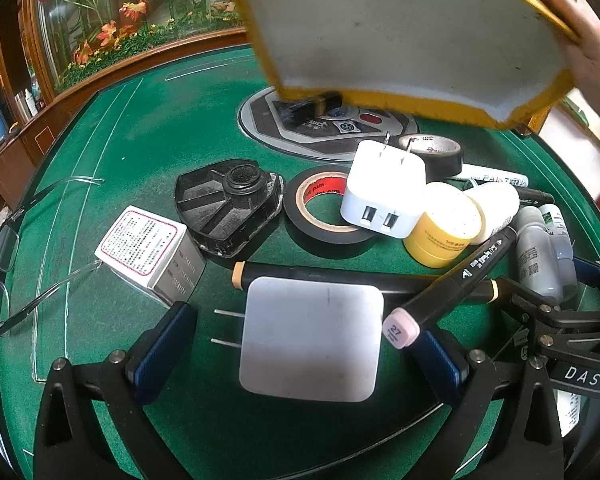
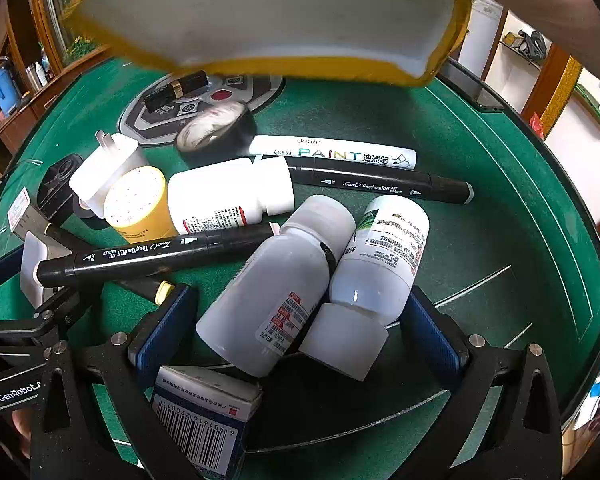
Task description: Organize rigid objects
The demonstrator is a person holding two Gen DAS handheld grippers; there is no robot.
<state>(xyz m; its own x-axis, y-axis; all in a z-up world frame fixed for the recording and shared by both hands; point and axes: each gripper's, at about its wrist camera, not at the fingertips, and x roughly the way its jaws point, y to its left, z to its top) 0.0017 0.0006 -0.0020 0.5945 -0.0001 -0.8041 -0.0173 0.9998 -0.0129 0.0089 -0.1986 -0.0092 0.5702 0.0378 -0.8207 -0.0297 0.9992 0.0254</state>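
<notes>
Bottles (image 2: 284, 280) between spread fingers, tray (image 2: 260, 16) blurred overhead

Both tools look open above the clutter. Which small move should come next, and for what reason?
Probably close the left tool on the flat white charger. The charger already lies between its open fingers on the green table, apart from the pile except for a marker leaning at its right corner. The right tool faces two touching white bottles, a harder grasp.

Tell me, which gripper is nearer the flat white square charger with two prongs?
Left. The left gripper sits open around the flat white square charger; the right gripper sits off to its right, around white bottles.
</notes>
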